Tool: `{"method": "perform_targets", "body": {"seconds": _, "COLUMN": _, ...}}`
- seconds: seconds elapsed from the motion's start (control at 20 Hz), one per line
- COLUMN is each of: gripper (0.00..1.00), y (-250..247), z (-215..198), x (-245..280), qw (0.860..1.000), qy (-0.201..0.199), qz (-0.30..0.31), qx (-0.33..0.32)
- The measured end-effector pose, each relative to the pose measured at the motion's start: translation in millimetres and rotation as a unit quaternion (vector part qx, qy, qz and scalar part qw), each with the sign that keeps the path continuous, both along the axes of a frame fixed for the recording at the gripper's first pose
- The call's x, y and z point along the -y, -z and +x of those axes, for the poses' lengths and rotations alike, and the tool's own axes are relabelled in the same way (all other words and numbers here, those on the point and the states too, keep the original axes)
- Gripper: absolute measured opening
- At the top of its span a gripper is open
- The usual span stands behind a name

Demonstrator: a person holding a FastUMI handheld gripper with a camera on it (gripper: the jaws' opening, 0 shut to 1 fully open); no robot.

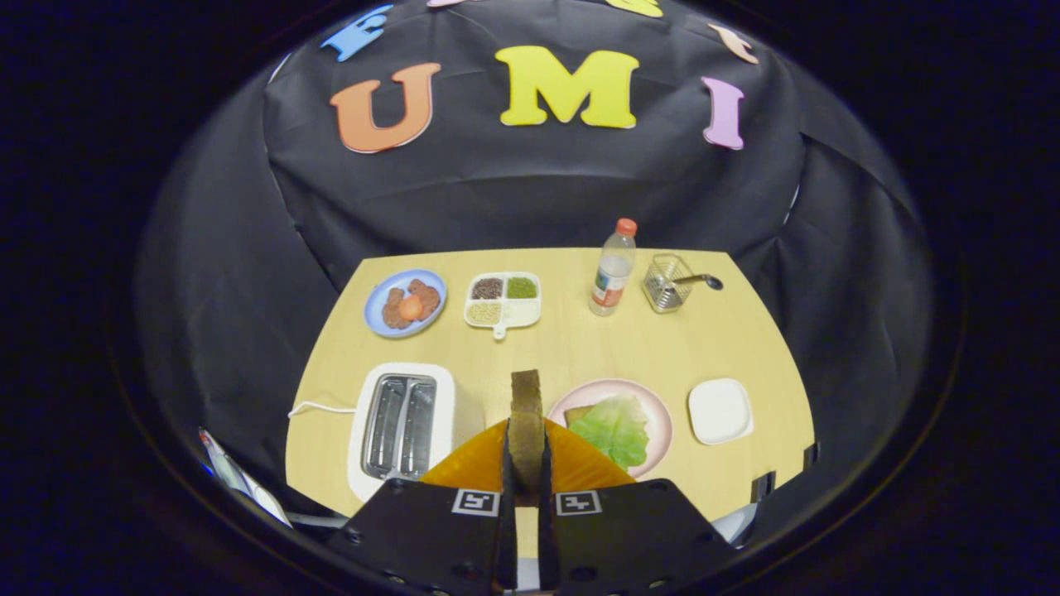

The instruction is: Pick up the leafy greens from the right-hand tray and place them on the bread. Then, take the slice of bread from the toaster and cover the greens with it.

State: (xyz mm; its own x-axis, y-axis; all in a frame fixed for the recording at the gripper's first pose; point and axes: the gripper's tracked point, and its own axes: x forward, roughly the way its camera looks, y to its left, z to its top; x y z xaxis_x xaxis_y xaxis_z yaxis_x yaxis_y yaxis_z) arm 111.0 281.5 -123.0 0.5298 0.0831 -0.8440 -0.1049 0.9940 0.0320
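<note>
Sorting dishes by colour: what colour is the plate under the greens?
Pale pink plate, clearest in the gripper view, beyond the fingers gripping bread.

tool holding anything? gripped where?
Yes: the tool is shut on the bread slice, held upright on edge by its lower part, above the table.

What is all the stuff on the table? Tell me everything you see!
table: one, light wood, under everything
toaster: one, white, both slots empty, left of the fingers
bread slice: one, brown, held upright between the fingers
pink plate: one, just right of the held slice
leafy greens: one, green, on the pink plate, over a bread slice peeking out
small tray: one, white, right of the pink plate
blue plate: one, far left, holding brown food and an orange ball
divided dish: one, white, with grains, beside the blue plate
bottle: one, clear, red cap, at the back
wire basket: one, right of the bottle, dark utensil inside
gripper: one, fingers shut on the bread slice
</note>
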Motion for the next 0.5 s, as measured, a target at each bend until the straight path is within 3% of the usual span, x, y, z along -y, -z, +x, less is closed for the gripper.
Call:
{"method": "perform_targets", "body": {"seconds": 0.25, "gripper": 0.10, "y": 57, "z": 11, "x": 30, "qw": 0.999, "qy": 0.008, "qz": -0.005, "qx": -0.030}}
{"method": "perform_targets", "body": {"seconds": 0.5, "gripper": 0.10, "y": 104, "z": 21, "x": 31, "qw": 0.999, "qy": -0.015, "qz": 0.014, "qx": -0.050}}
